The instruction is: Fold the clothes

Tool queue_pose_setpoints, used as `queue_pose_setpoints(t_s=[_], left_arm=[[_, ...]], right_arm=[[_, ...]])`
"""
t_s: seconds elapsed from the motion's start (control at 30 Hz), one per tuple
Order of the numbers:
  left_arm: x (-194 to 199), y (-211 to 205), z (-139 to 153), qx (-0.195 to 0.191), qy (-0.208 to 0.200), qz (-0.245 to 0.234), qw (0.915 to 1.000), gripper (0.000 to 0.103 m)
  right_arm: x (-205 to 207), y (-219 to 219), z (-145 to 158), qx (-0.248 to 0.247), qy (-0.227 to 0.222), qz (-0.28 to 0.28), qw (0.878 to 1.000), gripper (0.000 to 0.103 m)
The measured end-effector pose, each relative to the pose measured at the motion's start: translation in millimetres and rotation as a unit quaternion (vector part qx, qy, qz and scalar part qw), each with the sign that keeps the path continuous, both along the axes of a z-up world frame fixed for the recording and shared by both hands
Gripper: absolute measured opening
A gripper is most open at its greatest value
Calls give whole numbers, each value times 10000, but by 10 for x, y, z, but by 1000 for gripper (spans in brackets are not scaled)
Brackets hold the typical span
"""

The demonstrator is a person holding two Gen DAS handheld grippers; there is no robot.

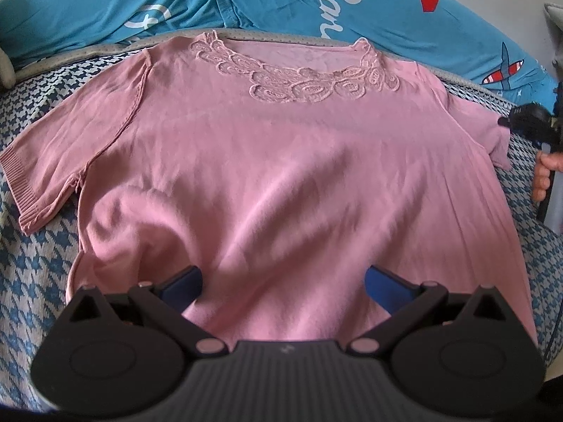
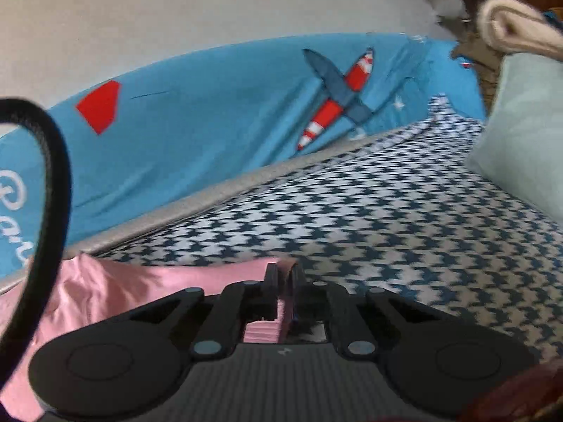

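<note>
The right gripper (image 2: 284,277) has its jaws drawn nearly together on the ribbed cuff (image 2: 262,330) of the pink top's sleeve; a fold of pink cloth stands pinched between the two black fingers, and the rest of the sleeve bunches to the left of them. A black cable (image 2: 52,161) loops across the left side of that view. Past the fingers runs the houndstooth cover (image 2: 404,218), then a grey piped edge, then a blue quilt (image 2: 211,123) printed with a red-and-white plane, and at the far right a pale green cushion (image 2: 520,133).

The left gripper (image 1: 283,283) hangs over the lower part of the top with its jaws wide apart; its blue pads (image 1: 183,283) sit just above the cloth near the hem and clasp nothing.

The top (image 1: 281,161) lies flat and face up on the houndstooth cover, hem toward the left camera, lace neckline (image 1: 299,74) at the far side. Its sleeve on the left of that view is spread out flat, ribbed cuff at the edge. The sleeve on the right of the view ends at the black tip of the right gripper, seen there from the side, with a hand (image 1: 543,176) on the handle below it. Behind the neckline the blue quilt is heaped along the back of the cover.
</note>
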State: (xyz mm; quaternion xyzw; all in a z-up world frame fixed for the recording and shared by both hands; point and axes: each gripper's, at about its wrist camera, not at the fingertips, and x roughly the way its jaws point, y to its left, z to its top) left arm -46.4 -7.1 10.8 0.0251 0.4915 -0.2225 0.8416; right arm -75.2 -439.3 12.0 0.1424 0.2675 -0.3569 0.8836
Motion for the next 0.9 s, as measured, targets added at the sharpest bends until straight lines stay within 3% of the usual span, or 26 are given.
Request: queue_pose_setpoints(t_s=[0.13, 0.4, 0.5, 0.9], left_arm=[[5, 50, 69, -65, -123, 81, 9999, 103], [111, 331, 258, -96, -502, 560, 9971, 103], [178, 501, 293, -49, -581, 866, 9945, 103], [552, 1269, 402, -18, -681, 1914, 9791, 102]], right_arm=[[-105, 106, 159, -280, 116, -54, 9995, 9], [-276, 500, 390, 34, 160, 709, 9973, 10], [-371, 741, 416, 122, 242, 933, 9953, 18], [-622, 1617, 427, 91, 448, 1965, 9794, 33]])
